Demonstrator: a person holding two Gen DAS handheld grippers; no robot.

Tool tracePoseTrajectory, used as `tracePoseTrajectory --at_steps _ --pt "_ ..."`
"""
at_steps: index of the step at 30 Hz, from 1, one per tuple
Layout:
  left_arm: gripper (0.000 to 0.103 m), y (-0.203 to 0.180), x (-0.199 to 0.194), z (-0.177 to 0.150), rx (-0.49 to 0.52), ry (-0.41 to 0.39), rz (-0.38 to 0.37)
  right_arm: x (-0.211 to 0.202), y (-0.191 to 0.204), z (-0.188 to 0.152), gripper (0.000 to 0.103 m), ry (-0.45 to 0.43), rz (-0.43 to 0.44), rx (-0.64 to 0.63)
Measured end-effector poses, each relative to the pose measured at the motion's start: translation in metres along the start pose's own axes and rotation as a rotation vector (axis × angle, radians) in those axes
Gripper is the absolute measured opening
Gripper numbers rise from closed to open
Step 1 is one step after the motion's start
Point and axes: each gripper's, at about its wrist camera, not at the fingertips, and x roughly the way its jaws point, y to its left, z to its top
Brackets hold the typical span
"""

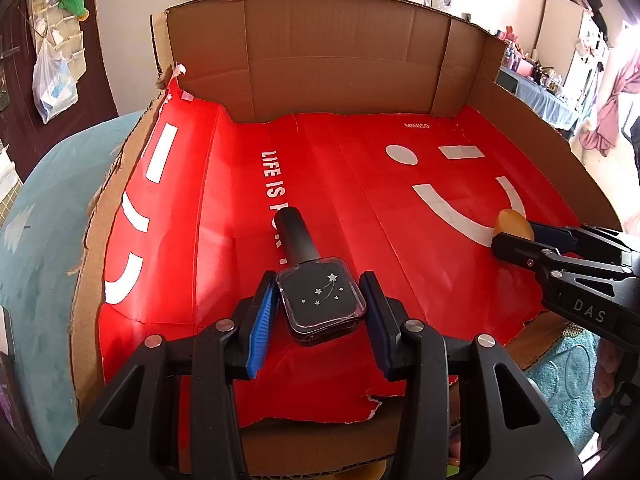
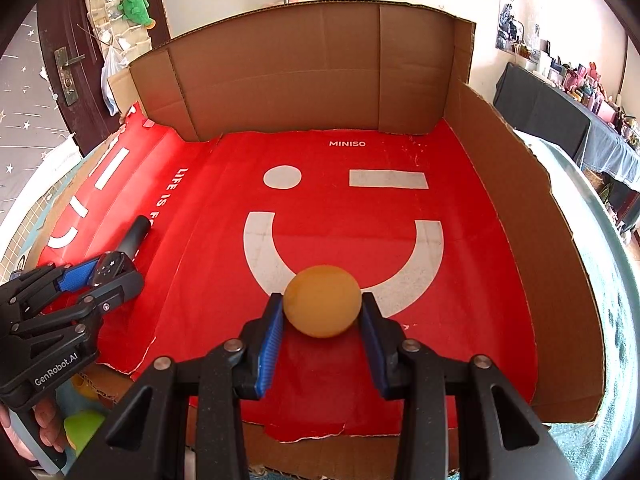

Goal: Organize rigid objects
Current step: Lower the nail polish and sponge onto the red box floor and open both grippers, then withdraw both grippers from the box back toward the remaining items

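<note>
Evidently both grasps were made: the left hand-held gripper [image 1: 320, 304] was clenched on a dark nail-polish bottle [image 1: 322, 300] and the right hand-held gripper [image 2: 322, 312] on an orange ball [image 2: 322, 302], both low over the red sheet [image 2: 460, 300]. Next came lifting and sorting, I judged.

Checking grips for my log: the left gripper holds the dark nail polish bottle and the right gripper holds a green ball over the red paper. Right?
Wrong on colour: the ball in the right gripper is orange, as the right wrist view shows. The left gripper does hold the nail polish bottle over the red paper.
</note>
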Motion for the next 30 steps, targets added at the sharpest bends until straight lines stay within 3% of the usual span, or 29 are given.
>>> tracePoseTrajectory --at_steps 4,7,9,15,24,30 --pt "0.041 -0.001 -0.001 0.001 0.004 -0.005 0.003 -0.001 0.0 0.0 0.041 0.0 0.009 0.001" --pt "0.057 -0.001 -0.007 0.001 0.01 -0.037 0.003 -0.002 0.0 0.0 0.046 -0.002 0.015 0.003" --pt "0.061 -0.002 -0.012 0.002 0.015 -0.055 0.016 -0.003 0.0 -0.001 0.049 -0.005 0.016 0.001" --pt "0.062 -0.003 -0.02 0.003 0.027 -0.075 0.029 -0.012 0.0 -0.003 0.055 -0.025 0.026 0.009" --pt "0.08 -0.008 -0.041 -0.002 0.05 -0.116 0.072 -0.04 0.002 -0.007 0.07 -0.092 0.051 0.007" --pt "0.081 -0.004 -0.053 -0.004 0.019 -0.107 0.077 -0.057 -0.001 -0.01 0.081 -0.134 0.068 0.029"
